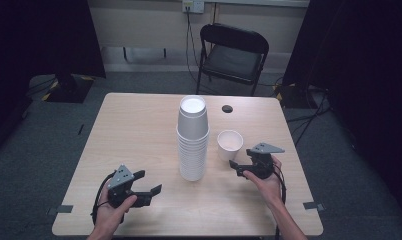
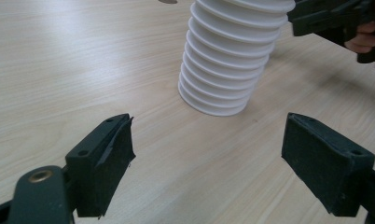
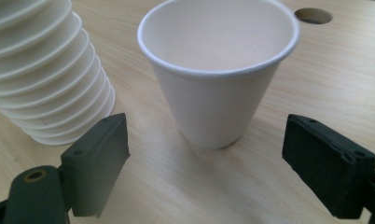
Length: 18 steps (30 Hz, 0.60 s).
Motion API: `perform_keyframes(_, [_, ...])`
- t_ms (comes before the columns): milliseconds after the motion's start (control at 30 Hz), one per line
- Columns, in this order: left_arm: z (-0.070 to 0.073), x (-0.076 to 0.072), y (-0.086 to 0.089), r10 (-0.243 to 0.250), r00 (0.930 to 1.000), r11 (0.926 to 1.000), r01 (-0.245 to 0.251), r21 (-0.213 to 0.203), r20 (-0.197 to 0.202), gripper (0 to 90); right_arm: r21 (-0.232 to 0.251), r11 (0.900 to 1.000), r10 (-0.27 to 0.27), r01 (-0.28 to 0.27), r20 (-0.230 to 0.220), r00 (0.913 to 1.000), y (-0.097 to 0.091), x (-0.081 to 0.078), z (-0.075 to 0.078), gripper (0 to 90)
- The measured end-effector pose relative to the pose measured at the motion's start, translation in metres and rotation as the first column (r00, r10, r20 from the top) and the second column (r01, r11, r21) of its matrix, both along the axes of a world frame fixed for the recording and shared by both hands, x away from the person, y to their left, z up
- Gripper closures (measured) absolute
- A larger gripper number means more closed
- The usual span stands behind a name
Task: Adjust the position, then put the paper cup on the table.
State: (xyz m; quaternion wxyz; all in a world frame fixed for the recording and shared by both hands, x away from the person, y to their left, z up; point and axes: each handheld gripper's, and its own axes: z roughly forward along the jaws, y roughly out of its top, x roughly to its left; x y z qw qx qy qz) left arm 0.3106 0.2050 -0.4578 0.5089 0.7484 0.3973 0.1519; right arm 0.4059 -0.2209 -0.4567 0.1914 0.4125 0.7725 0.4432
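If I squeeze hard, my wide-open right gripper (image 3: 206, 154) could squash cup (image 3: 218, 70); bump stack (image 3: 45, 70) at 10 o'clock. Left gripper (image 2: 206, 154) wide open, holding nothing.

Left tool (image 1: 150, 182) — right tool (image 1: 240, 161) — both agape

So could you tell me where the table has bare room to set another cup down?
The whole left half of the table, left of the stack of upside-down cups, is bare. It is crowded at the right, where the single upright cup stands between the stack and the right gripper.
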Motion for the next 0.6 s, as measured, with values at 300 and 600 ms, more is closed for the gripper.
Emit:
perform_keyframes(300, [-0.002, 0.003, 0.003, 0.01, 0.9999, 0.9999, -0.01, -0.005, -0.01, 16.5, 0.052, 0.9984, -0.023, 0.022, 0.011, 0.9997, -0.015, -0.022, 0.011, 14.2])
perform_keyframes(600, [-0.001, 0.007, 0.004, 0.025, 0.9996, 0.9996, -0.025, -0.009, -0.01, 16.5, 0.07, 0.9969, -0.037, 0.035, 0.023, 0.9991, -0.022, -0.041, 0.019, 14.3])
